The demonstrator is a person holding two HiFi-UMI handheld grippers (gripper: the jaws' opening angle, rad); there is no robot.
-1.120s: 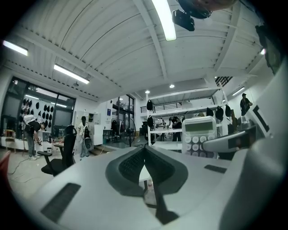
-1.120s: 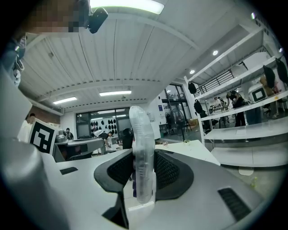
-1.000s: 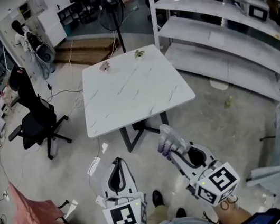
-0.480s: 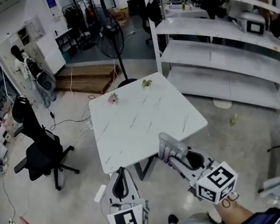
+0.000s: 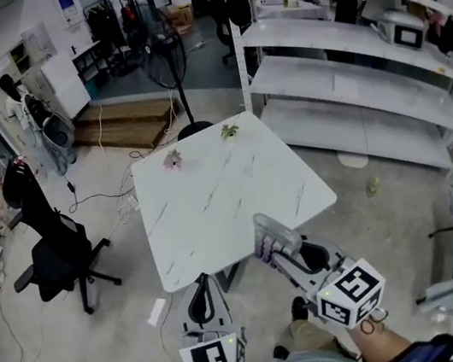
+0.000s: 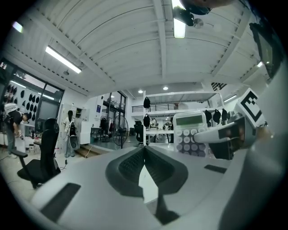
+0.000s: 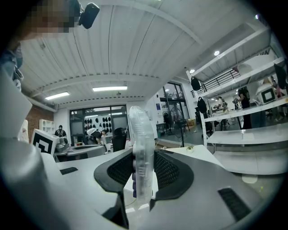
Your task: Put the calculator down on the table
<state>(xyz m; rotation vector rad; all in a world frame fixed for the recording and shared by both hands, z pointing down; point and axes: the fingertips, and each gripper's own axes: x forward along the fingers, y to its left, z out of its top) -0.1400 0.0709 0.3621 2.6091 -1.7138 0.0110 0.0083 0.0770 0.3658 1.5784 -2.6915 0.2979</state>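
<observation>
Gripping: the right gripper [image 7: 143, 170] has its jaws closed on the calculator [image 7: 140, 148], which stands on edge between them. Its lower part is pinched and its top rises past the jaw tips.
Calculator: held in the air by the near edge of the table [image 5: 219, 190], not resting on it. Its keys face the left gripper's side.
Left gripper [image 6: 145, 155]: jaws pressed together with nothing between them. It hangs beside the right gripper, short of the table edge.
Table: white marbled top.
</observation>
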